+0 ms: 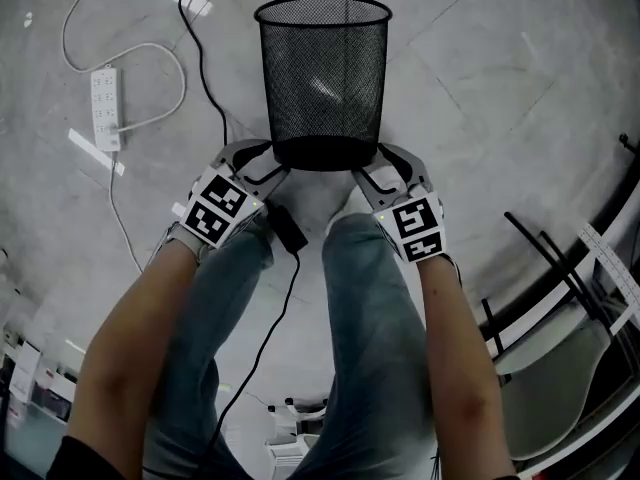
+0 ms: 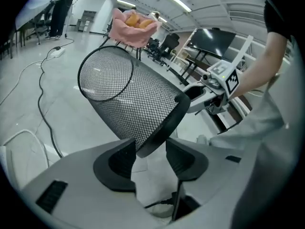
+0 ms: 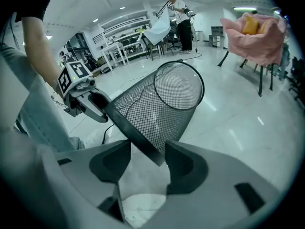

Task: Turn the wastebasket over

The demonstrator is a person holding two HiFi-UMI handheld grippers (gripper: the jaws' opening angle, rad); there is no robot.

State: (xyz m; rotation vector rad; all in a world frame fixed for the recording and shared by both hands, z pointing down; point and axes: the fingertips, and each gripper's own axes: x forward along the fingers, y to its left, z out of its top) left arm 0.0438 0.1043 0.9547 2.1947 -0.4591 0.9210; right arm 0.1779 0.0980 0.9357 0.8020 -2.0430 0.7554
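A black mesh wastebasket (image 1: 323, 68) stands upright on the grey floor, mouth up, just ahead of the person's knees. My left gripper (image 1: 262, 164) is at the left side of its solid base and my right gripper (image 1: 378, 168) at the right side. In the left gripper view the base's edge (image 2: 159, 137) lies between the open jaws of the left gripper (image 2: 150, 159), with gaps showing beside it. In the right gripper view the corner of the wastebasket's base (image 3: 152, 149) likewise sits between the spread jaws of the right gripper (image 3: 147, 163). Neither pair of pads presses on it.
A white power strip (image 1: 105, 108) with its cord lies on the floor at the left. A black cable (image 1: 205, 78) runs past the basket toward the person's legs (image 1: 370, 348). A black chair frame (image 1: 560, 298) stands at the right. A pink-draped chair (image 3: 255, 32) stands farther off.
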